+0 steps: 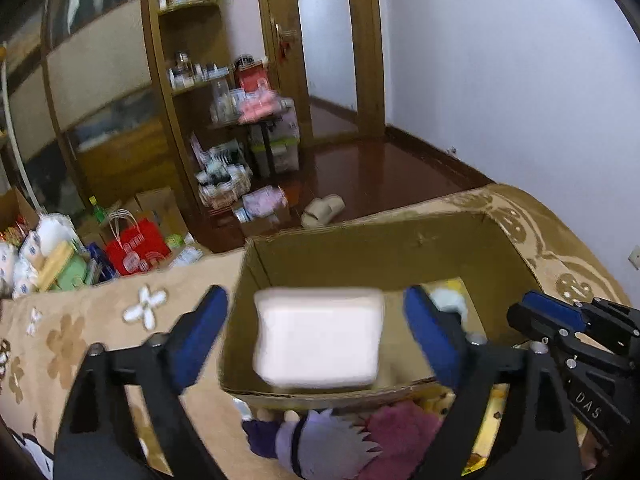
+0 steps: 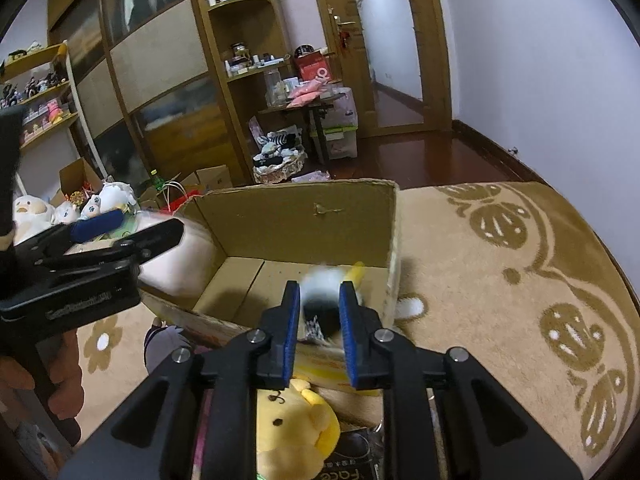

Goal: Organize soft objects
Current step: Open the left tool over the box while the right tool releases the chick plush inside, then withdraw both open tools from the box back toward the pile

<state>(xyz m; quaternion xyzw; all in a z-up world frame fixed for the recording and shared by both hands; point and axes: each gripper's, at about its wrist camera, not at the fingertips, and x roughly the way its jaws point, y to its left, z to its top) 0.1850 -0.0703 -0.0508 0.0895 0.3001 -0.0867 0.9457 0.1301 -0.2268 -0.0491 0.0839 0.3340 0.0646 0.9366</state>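
An open cardboard box [image 1: 496, 256] stands on a beige patterned rug; it also shows in the right wrist view [image 2: 288, 216]. My left gripper [image 1: 316, 336] is open over the box, and a blurred white soft block [image 1: 318, 340] hangs between its fingers without touching them. My right gripper [image 2: 319, 320] holds a blurred black-and-white plush [image 2: 322, 300] between its fingers at the box's near right corner. A yellow plush [image 2: 296, 428] and a purple-haired plush [image 1: 320, 444] lie in front of the box.
A pink plush [image 1: 400, 432] lies beside the purple one. Wooden shelves [image 2: 240, 80], a basket [image 2: 280, 168], a red bag [image 1: 136, 246] and several plush toys [image 2: 36, 210] crowd the left side. A slipper [image 1: 322, 210] lies on the dark floor.
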